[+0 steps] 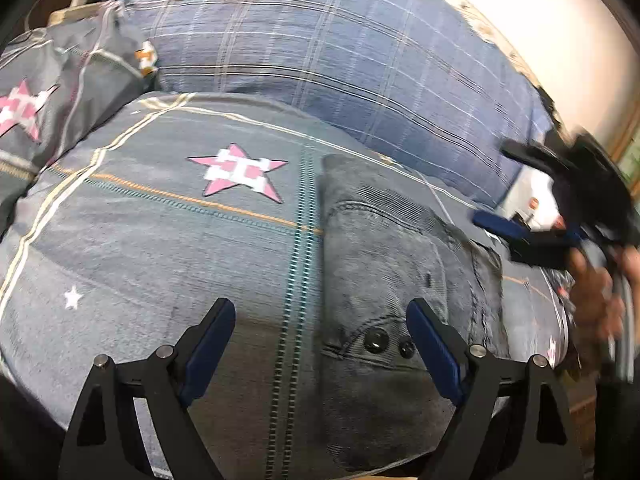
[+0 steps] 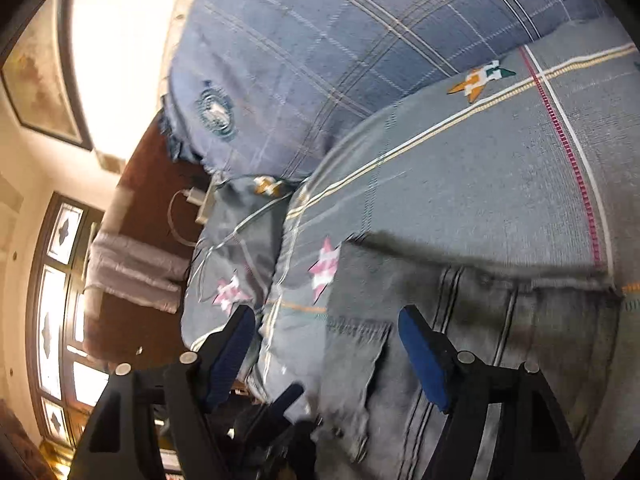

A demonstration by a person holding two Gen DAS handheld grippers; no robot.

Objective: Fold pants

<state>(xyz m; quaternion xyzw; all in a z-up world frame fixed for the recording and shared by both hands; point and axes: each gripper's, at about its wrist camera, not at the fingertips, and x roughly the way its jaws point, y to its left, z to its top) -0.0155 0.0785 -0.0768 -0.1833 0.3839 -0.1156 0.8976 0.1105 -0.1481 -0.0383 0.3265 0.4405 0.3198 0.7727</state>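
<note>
Grey denim pants (image 1: 384,264) lie folded on a grey bedspread with pink stars (image 1: 180,240); two dark buttons show near the waist. My left gripper (image 1: 320,324) is open and empty, just above the pants' near edge. My right gripper (image 1: 520,200) shows at the right in the left wrist view, blurred, open, held by a hand beside the pants. In the right wrist view the right gripper (image 2: 328,328) is open and empty over the pants (image 2: 480,340), which are blurred. The left gripper shows dimly in the right wrist view (image 2: 280,404).
A blue plaid pillow (image 1: 340,52) lies behind the pants. A second grey star-print pillow (image 1: 60,92) sits at the left. A charger and cable (image 2: 196,200) rest on a brown bedside surface. A window (image 2: 56,312) and a framed picture (image 2: 40,76) are on the wall.
</note>
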